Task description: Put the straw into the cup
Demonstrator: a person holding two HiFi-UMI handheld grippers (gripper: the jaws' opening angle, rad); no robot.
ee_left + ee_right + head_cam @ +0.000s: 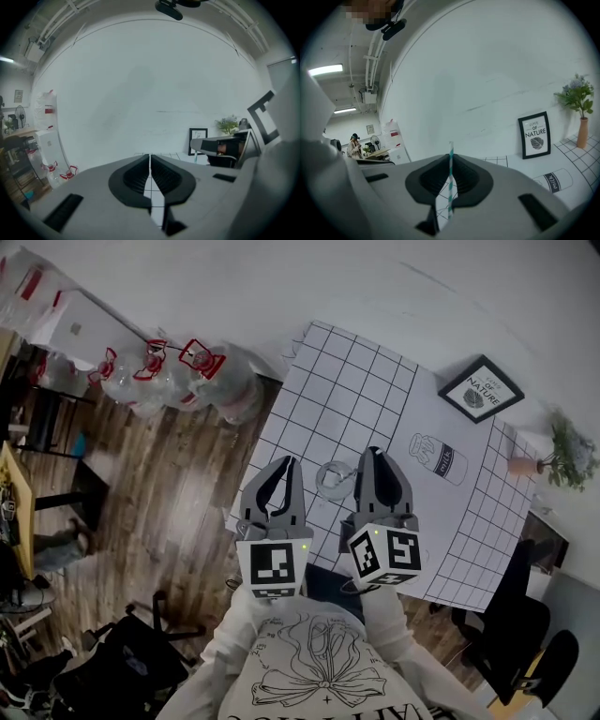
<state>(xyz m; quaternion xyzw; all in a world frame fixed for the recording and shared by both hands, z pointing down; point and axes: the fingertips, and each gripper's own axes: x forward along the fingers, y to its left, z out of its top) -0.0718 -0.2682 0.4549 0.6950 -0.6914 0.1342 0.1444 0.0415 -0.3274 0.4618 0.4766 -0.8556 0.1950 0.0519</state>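
Observation:
A clear cup (335, 479) stands on the white grid-patterned table mat (352, 381), between the tips of my two grippers. In the right gripper view, my right gripper (451, 157) is shut on a teal-and-white striped straw (450, 183), which stands upright and pokes out above the jaws. In the head view this right gripper (373, 456) is just right of the cup, and the straw is hidden. My left gripper (150, 157) is shut with nothing in it; this left gripper (286, 465) hangs just left of the cup. Neither gripper view shows the cup.
A framed "Love of Nature" print (481, 388) and a vase with a plant (562, 454) stand at the table's far right. A milk-bottle drawing (439, 457) is printed on the mat. Water jugs (178, 376) sit on the wooden floor to the left; black chairs (525, 634) stand to the right.

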